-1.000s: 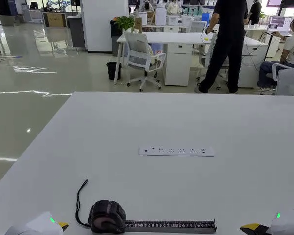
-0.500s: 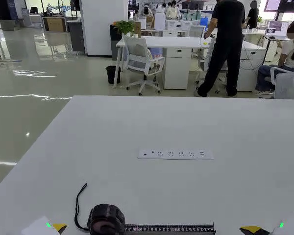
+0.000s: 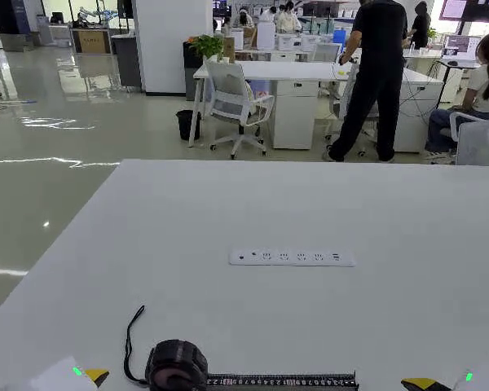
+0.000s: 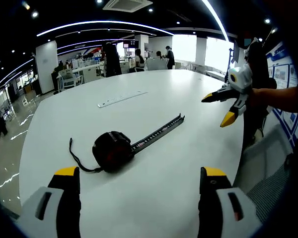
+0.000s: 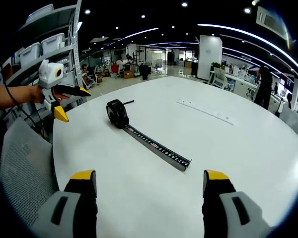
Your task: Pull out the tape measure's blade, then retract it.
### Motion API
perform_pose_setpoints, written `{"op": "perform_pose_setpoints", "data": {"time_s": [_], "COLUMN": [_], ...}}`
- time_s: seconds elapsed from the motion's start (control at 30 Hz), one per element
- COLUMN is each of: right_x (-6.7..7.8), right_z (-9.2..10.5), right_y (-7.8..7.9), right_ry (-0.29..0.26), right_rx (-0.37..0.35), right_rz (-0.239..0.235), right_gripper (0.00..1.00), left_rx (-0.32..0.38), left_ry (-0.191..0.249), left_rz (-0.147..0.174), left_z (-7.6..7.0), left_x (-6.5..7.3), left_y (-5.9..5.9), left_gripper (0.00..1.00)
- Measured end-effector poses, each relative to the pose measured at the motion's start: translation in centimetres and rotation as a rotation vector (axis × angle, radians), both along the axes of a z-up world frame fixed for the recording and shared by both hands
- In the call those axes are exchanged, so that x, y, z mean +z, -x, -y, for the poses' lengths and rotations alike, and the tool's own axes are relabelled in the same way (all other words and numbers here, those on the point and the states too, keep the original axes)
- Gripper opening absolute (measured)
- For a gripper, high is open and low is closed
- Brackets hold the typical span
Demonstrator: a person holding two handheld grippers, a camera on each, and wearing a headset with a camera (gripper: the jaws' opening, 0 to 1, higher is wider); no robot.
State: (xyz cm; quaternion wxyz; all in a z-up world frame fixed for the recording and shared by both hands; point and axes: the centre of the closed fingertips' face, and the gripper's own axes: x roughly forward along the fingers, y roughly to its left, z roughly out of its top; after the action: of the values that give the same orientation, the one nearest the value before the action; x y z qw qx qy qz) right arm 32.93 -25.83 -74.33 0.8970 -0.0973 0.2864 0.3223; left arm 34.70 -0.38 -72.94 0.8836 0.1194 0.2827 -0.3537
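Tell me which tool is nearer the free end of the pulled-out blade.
The right tool: the blade's free end lies just ahead of its open jaws, while the left tool faces the black case at the other end.

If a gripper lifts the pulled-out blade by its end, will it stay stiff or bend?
The blade lies thin and straight on the table, so it would probably flex or buckle when lifted. The black case looks bulky, likely the heavy end, so it may stay down. Its thin strap looks floppy.
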Motion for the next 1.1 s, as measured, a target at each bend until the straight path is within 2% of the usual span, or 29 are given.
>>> {"op": "perform_pose_setpoints", "data": {"time_s": [0.1,0.2,0.27,0.4,0.63,0.9,1.1], "right_x": [0.0,-0.3,-0.3,-0.3,-0.3,-0.6,-1.1], "right_z": [-0.2,-0.3,-0.5,-0.8,-0.7,-0.7,-0.6], "right_y": [0.1,0.1,0.0,0.1,-0.3,-0.7,-1.3], "right_ry": [-0.001,0.008,-0.006,-0.009,-0.016,-0.037,-0.034], "right_rx": [-0.003,-0.009,-0.017,-0.033,-0.053,-0.027,0.020], "right_rz": [0.000,-0.004,0.002,0.004,0.007,0.025,0.027], "right_gripper": [0.90,0.89,0.89,0.88,0.85,0.81,0.79], "left_rx": [0.012,0.034,0.054,0.124,0.223,0.326,0.348], "left_ry": [0.004,0.022,0.022,0.039,0.042,0.029,0.021], "left_rz": [0.005,-0.007,-0.002,0.006,0.008,0.029,0.023], "left_z": [0.2,0.4,0.5,0.3,0.0,-0.2,0.4], "left_x": [-0.1,-0.3,-0.4,-0.3,-0.4,-0.2,-0.6], "left_y": [0.0,0.1,0.1,-0.4,-1.4,-2.9,-3.8], "left_gripper": [0.99,0.99,0.99,0.99,0.99,0.99,0.99]}}
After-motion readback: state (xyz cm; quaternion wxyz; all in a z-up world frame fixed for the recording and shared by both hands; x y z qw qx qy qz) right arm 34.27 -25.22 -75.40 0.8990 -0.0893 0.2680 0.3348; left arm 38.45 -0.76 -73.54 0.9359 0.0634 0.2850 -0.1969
